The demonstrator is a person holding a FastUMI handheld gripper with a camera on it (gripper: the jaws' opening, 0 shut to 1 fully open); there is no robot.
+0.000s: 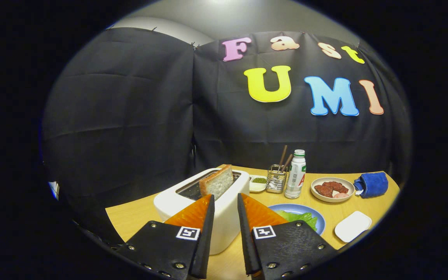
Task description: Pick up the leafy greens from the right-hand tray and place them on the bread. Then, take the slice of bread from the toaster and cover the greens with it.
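Just beyond the parted claw (224, 202), bread (217, 182) stands.

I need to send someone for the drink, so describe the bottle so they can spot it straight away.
Start at the white toaster just beyond the open tongs, then look past it to the wire holder with sticks. The bottle stands upright right beside that holder: tall, white, with a green cap, the tallest thing on the table.
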